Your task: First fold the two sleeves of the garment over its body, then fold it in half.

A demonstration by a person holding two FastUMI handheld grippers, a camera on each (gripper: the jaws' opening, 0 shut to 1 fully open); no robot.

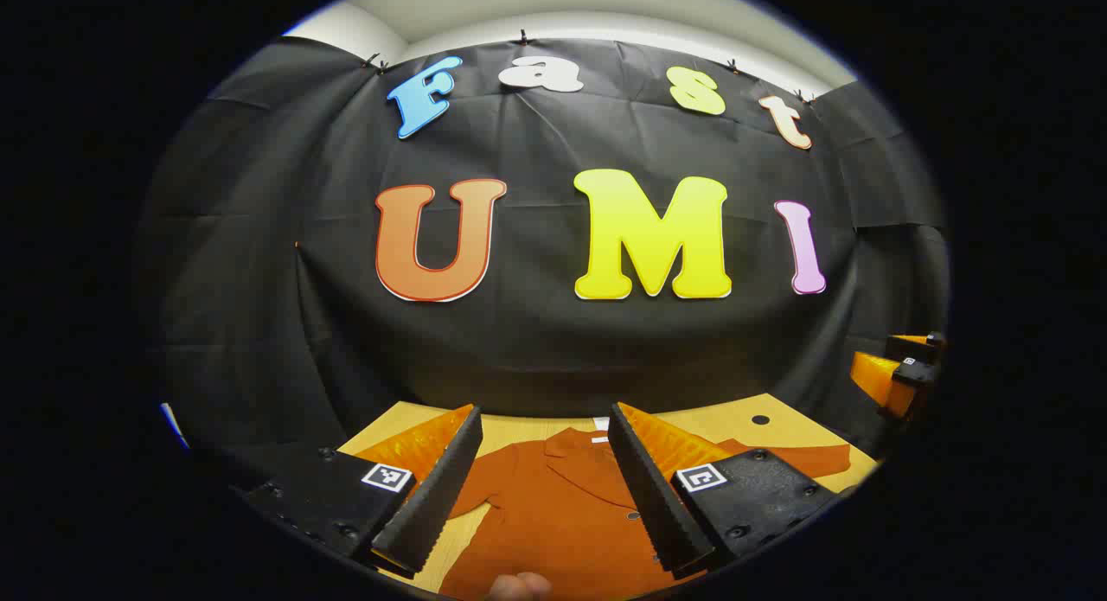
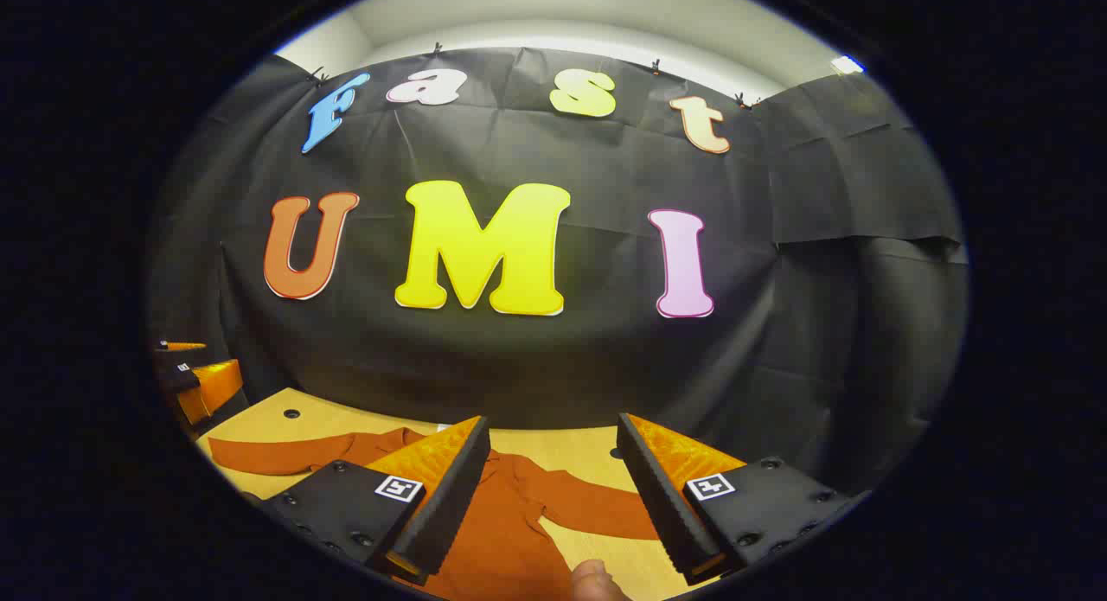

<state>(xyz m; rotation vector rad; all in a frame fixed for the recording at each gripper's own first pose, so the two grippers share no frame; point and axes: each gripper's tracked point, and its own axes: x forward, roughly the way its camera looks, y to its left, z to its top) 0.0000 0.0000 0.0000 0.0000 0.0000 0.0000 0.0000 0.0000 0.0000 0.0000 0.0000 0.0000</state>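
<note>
A: Garment [image 1: 553,514]: one rust-orange collared shirt, flat on the wooden table [image 1: 726,421], front up, collar toward the far wall. In the right gripper view both sleeves [image 2: 597,510] lie spread outward, none folded yet.

B: Tongs?

A: Left gripper [image 1: 545,480]: jaws wide apart, holding nothing, raised over the chest. Right gripper [image 2: 553,489]: likewise parted and empty, above the garment's right half. Each is visible at the edge of the other's view. A fingertip [image 2: 597,579] intrudes at the near edge.

B: Step in hand?

A: First sleeve fold, by my reading; nothing begun.

B: Method?

A: Lower to a cuff, pinch the one layer near its end, lift just clear of the table, carry it across the chest, lay it flat. Risk: dragging the body askew.

B: Farther off?

A: Table holes [image 1: 760,419]; then the black cloth wall [image 1: 553,342].
</note>
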